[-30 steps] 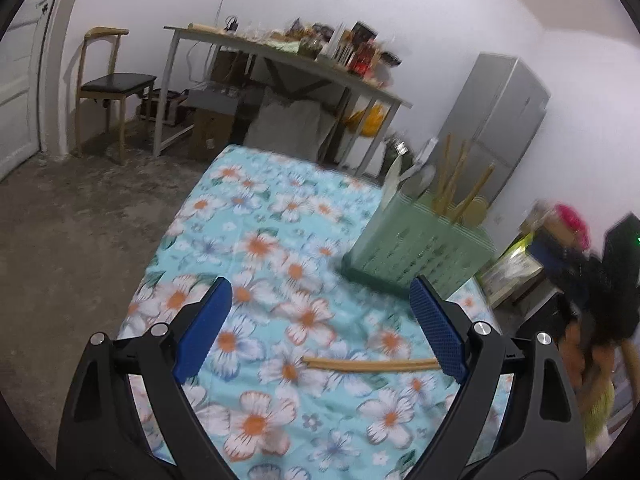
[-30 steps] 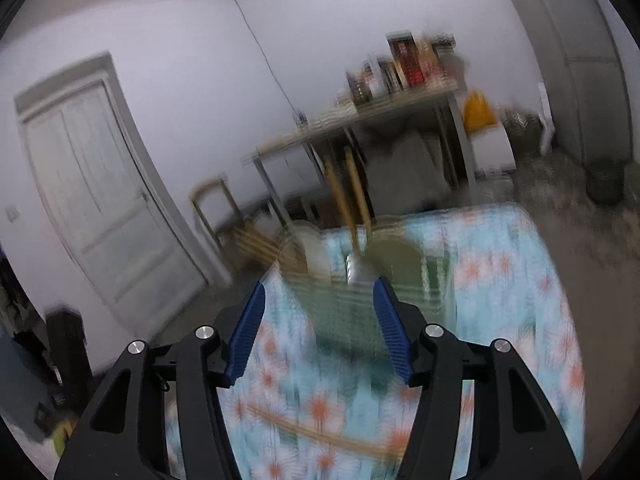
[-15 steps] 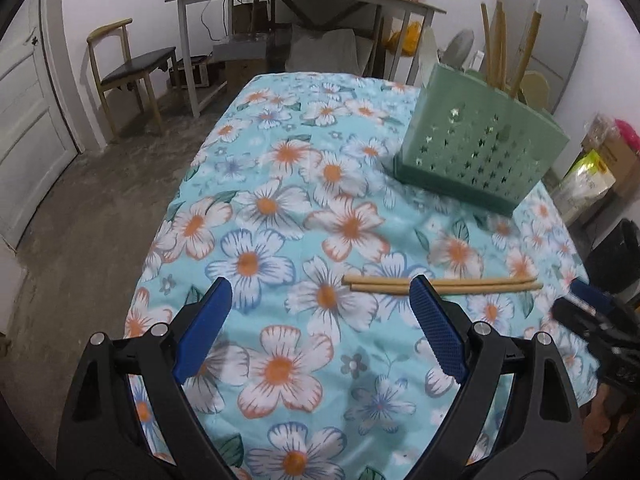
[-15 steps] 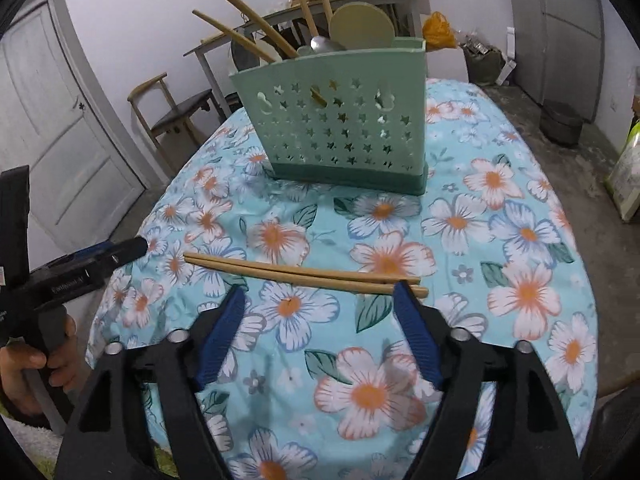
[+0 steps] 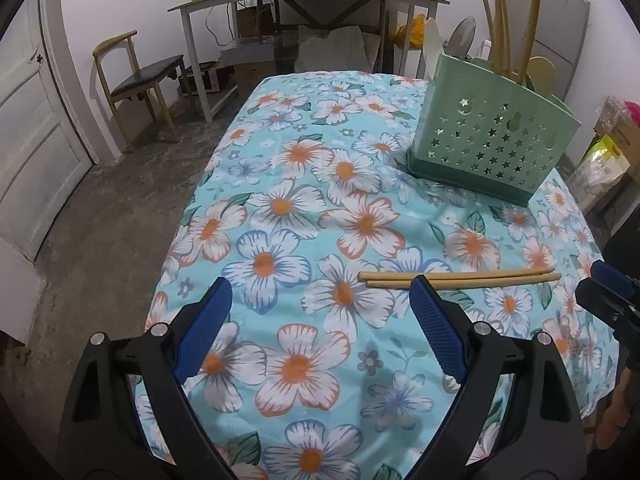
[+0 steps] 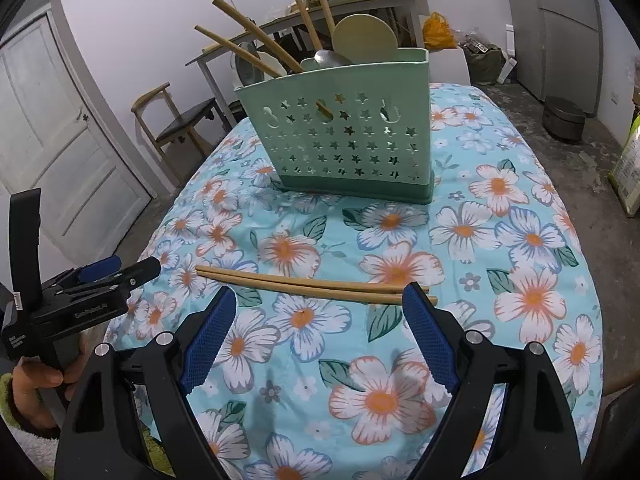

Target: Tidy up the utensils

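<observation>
right wrist view has steadied from a blur: both the right claw and left claw, gaping empty, now face the chopsticks on the bench, ready for pickup.

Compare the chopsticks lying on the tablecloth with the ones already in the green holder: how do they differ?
The loose chopsticks lie flat, side by side on the tablecloth; the stored chopsticks lean at slants inside the green holder. The loose pair shows full length; the stored ones hide their lower ends. Both look like plain light wood.
</observation>
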`<state>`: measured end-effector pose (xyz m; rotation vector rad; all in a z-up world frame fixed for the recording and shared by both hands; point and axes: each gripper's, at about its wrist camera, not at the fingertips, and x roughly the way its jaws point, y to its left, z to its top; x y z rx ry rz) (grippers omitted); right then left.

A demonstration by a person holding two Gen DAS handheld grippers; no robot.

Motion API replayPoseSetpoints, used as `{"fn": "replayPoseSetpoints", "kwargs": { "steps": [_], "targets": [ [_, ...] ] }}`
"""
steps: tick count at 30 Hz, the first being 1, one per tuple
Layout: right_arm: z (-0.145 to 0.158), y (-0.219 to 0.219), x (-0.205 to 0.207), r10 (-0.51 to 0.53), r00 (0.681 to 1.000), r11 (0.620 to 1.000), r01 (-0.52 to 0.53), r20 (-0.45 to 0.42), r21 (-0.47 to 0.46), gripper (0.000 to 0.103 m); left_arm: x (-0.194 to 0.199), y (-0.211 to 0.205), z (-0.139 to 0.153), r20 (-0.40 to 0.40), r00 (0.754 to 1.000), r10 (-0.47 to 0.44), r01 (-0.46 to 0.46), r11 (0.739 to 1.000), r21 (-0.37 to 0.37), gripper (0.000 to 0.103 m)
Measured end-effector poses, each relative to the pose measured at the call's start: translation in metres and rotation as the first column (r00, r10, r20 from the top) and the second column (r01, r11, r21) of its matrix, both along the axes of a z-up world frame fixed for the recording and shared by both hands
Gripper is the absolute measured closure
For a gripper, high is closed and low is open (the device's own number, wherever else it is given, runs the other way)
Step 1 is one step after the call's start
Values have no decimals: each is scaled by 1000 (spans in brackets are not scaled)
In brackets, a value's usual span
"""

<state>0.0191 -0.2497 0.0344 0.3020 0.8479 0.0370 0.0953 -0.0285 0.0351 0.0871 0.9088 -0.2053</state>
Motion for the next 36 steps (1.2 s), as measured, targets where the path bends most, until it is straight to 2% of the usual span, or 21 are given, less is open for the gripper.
{"fn": "replayPoseSetpoints", "kwargs": {
  "steps": [7, 36],
  "targets": [
    [-1, 4, -1, 14, 1000, 1000, -14, -1, 0, 20, -2, -4, 1, 20, 1000, -3, 2, 999, 38, 17],
    [-6, 4, -2, 23, 1000, 1000, -23, -10, 15, 20, -4, -10, -6, 11, 1000, -7, 6, 996, 85, 17]
  ]
}}
